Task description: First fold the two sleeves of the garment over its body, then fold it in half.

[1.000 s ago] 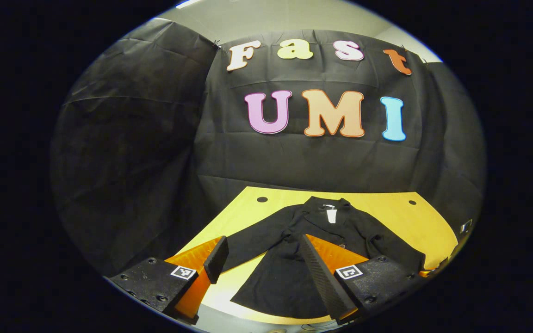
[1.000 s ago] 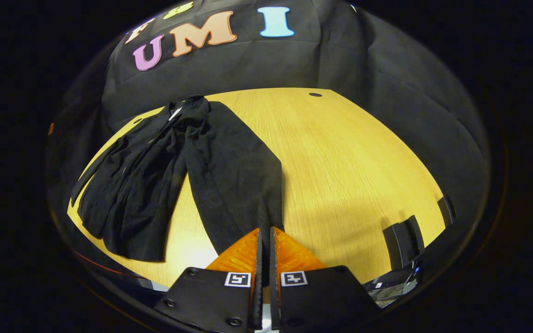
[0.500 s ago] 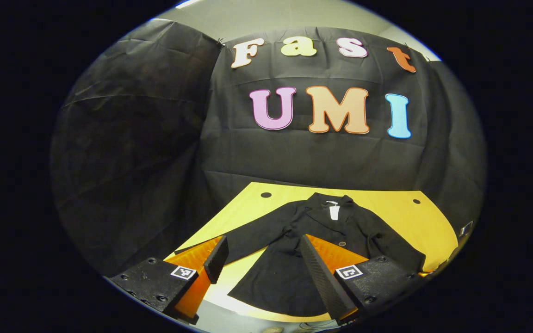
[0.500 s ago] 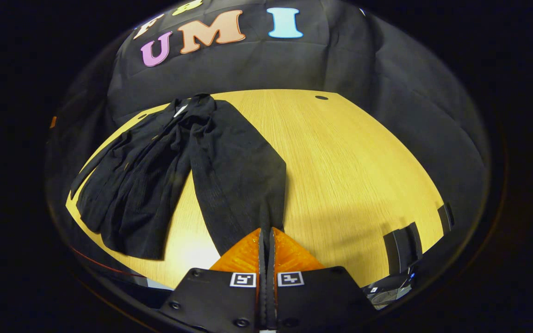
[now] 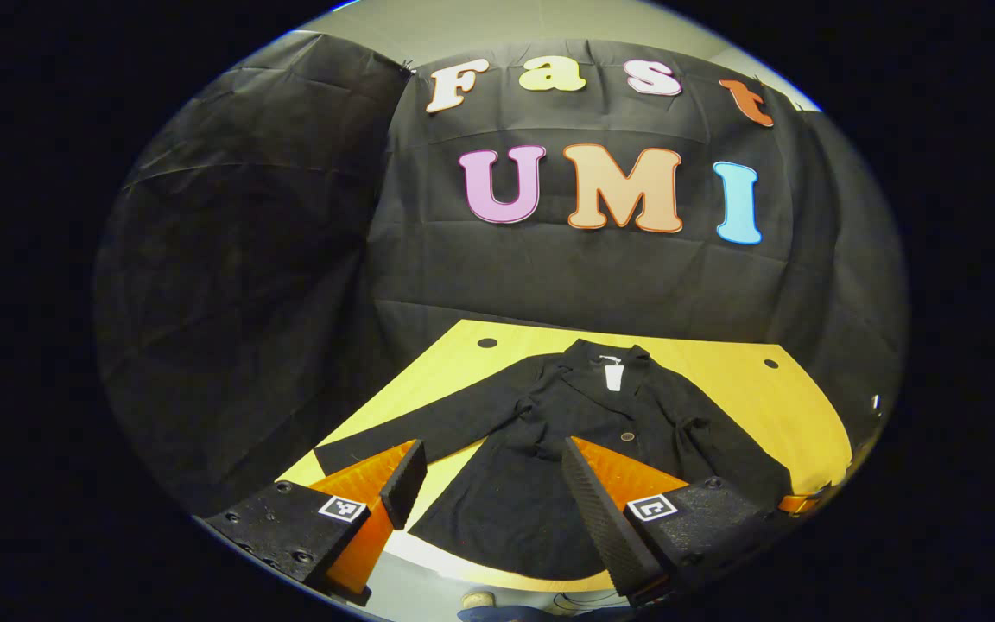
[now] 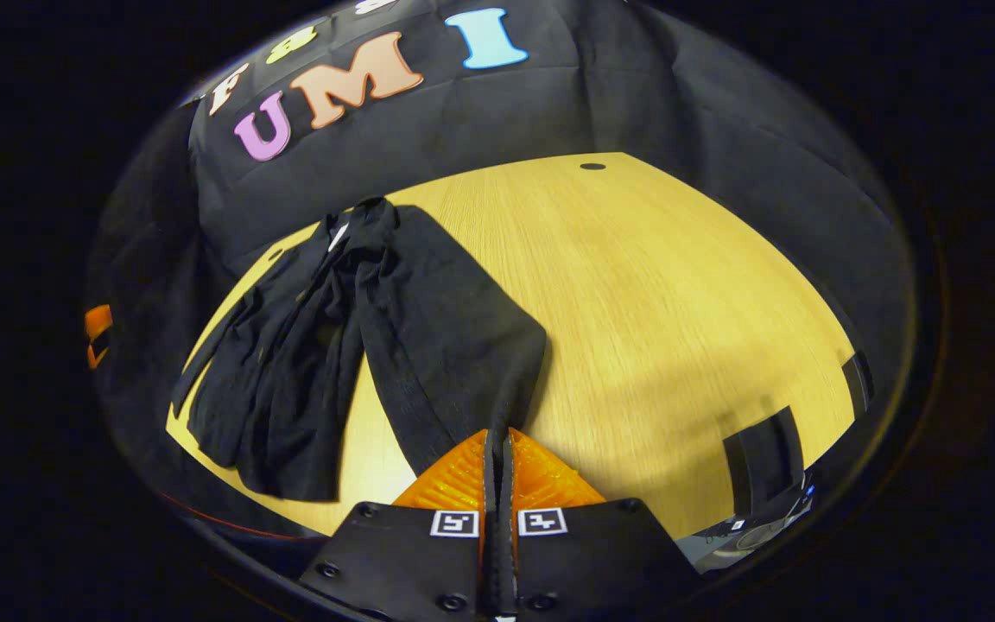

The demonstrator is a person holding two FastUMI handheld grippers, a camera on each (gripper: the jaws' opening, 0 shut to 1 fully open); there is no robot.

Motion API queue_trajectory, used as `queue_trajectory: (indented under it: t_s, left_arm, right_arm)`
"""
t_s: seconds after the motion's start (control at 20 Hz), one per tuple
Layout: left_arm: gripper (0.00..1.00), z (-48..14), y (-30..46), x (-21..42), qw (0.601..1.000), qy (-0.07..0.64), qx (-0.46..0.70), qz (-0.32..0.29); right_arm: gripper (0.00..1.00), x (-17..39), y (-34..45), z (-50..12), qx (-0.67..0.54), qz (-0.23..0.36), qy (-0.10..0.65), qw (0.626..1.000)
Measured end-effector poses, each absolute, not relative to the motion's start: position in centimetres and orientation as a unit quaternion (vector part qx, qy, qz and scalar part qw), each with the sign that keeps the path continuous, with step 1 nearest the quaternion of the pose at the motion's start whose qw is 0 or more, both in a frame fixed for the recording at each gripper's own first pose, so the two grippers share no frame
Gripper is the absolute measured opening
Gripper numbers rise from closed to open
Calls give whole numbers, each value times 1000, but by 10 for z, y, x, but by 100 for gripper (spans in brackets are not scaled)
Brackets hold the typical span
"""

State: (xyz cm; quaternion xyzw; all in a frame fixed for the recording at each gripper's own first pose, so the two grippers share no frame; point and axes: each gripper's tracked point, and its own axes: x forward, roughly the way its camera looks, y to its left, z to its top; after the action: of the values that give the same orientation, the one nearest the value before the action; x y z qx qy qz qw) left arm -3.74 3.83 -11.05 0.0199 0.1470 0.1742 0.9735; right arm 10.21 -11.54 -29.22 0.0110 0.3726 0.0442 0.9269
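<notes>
Black cloth walls (image 5: 238,285) close off the booth on every side of a yellow wooden surface (image 6: 662,285), and a black jacket (image 5: 584,423) lies on that surface with its collar toward the back wall and its hem toward the near edge. In the left gripper view the jacket lies front side up, with a white tag (image 5: 612,377) at the neck and a small button (image 5: 628,437) lower down. One sleeve (image 5: 428,423) stretches out flat toward the near left corner, well clear of the jacket's body. The other sleeve (image 6: 454,328) runs down the opposite side toward the near edge, and its cuff end sits between the fingers of the right hand-held gripper (image 6: 497,449), which are pressed together on the cloth (no gap shows between them). In the right gripper view the body of the jacket is rumpled into long folds beside that sleeve, with bare wood between the two near the front.

The left hand-held gripper (image 5: 489,484) hangs above the hem with its fingers spread wide apart and nothing between them; whether it touches the cloth cannot be told. Two small round holes (image 5: 487,343) mark the back corners of the surface. A dark strap (image 6: 761,458) lies over the near right edge in the right gripper view.
</notes>
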Motion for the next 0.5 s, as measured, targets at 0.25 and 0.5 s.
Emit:
queue_trajectory:
  t_s: [0.25,0.5]
  left_arm:
    - [93,-120,55,-21,976,160,28,144]
    - [93,-121,82,-2,981,163,37,102]
  right_arm:
    - [2,129,-88,-236,2,34,328,944]
    - [2,176,-19,-156,-12,44,261,964]
